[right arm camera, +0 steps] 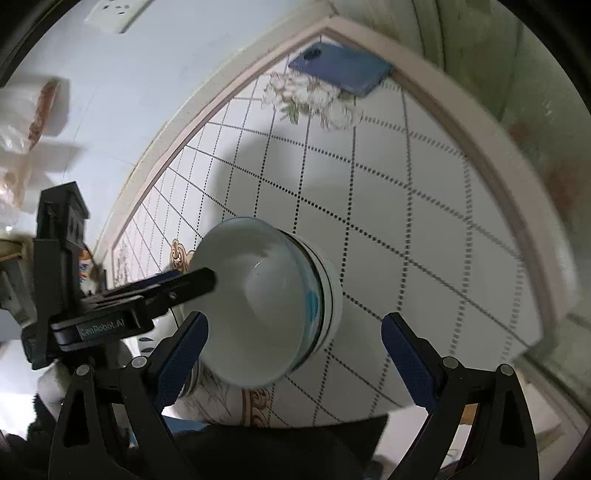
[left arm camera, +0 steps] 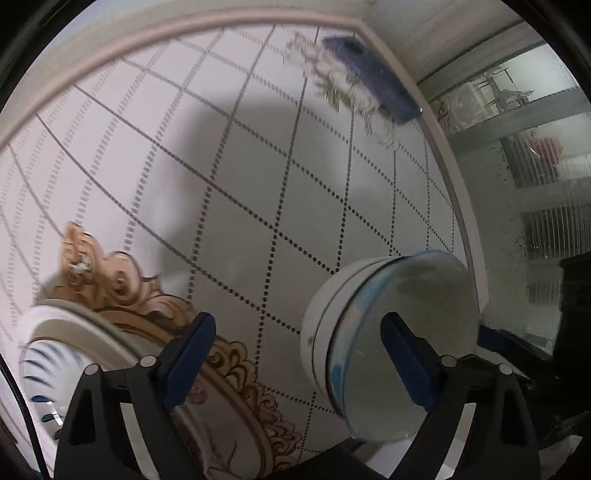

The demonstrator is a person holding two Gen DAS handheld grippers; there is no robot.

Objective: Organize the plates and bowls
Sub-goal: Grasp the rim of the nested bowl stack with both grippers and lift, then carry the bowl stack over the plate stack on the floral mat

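Hovering over patterned table (left arm camera: 258, 192), left gripper (left arm camera: 299, 358) and right gripper (right arm camera: 295, 354) both spread wide, gripping nothing, flanking stacked bowls (right arm camera: 258, 295)

I see a blue phone (right arm camera: 341, 72) lying flat at the far corner of the counter (right arm camera: 424, 221), partly over a printed flower pattern (right arm camera: 314, 98). On the wall sits a white socket (right arm camera: 116, 13), and plastic bags (right arm camera: 27, 122) hang at the left.
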